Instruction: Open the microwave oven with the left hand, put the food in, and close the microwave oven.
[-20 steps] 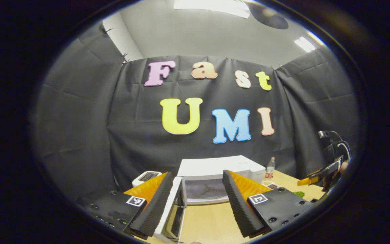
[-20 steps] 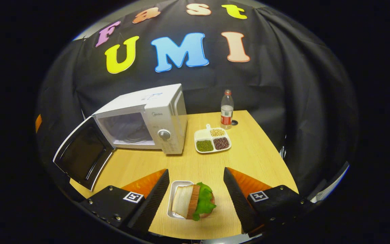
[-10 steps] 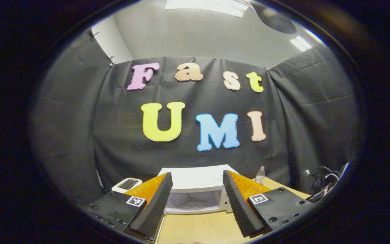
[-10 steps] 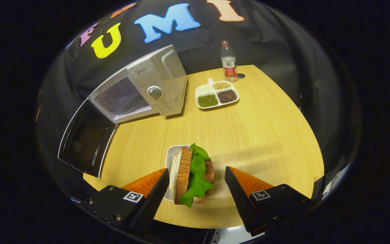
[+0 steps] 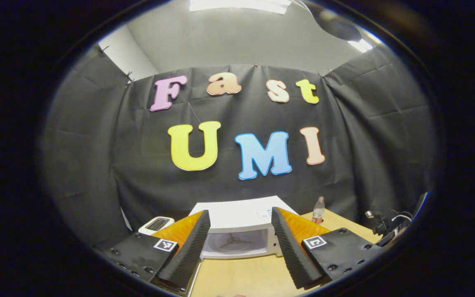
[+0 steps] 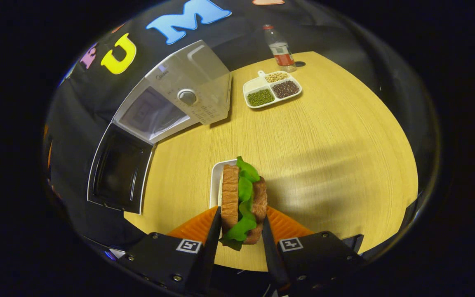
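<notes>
Sandwich (image 6: pixel 243 202) at lower centre is now clamped in my right gripper (image 6: pixel 241 239), which stood wide before; the microwave (image 6: pixel 175 105) gapes, so loading comes next.

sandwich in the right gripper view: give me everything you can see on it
The sandwich is two thick brown bread slices with green lettuce between them, standing on edge with the lettuce frilling out at top and bottom. It sits partly on a small white tray on the wooden table. The right gripper has closed its jaws on it, one finger against each outer bread face. Whether it has lifted off the tray cannot be told.
</notes>
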